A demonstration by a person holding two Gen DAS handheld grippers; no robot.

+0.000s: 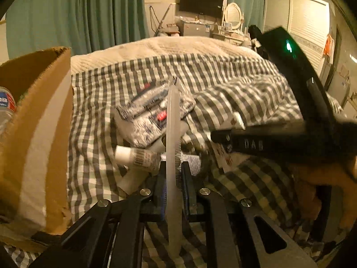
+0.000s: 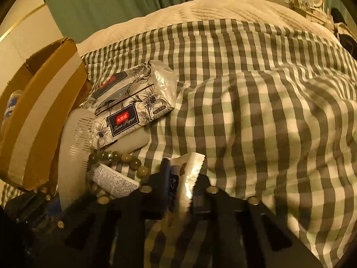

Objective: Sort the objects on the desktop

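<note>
The left claw (image 1: 173,167) is clenching on a pale translucent comb (image 1: 173,122), which is standing on edge between its fingers and running up toward twelve o'clock in the left wrist view. Beyond the comb, a tissue paper pack (image 1: 154,116) printed with dark flowers is lying on the checked blanket (image 1: 223,78) of the bed, and a white tube (image 1: 138,158) is lying just at nine o'clock of the claw tips. A cardboard box (image 1: 33,122) with a pale tape stripe is sitting at nine o'clock, with a plastic bottle (image 1: 6,105) showing inside it. The right claw (image 1: 221,136) is reaching in from three o'clock, blurred.

In the right wrist view, the right claw (image 2: 180,178) is clenching on a small shiny sachet (image 2: 189,172) with a serrated top edge. At ten o'clock of it, a green bead bracelet (image 2: 125,158) is lying on the blanket, touching the printed tube (image 2: 113,181). The comb (image 2: 73,154) is showing at nine o'clock beside the box (image 2: 40,120), and the tissue pack (image 2: 131,102) is lying at eleven o'clock
</note>
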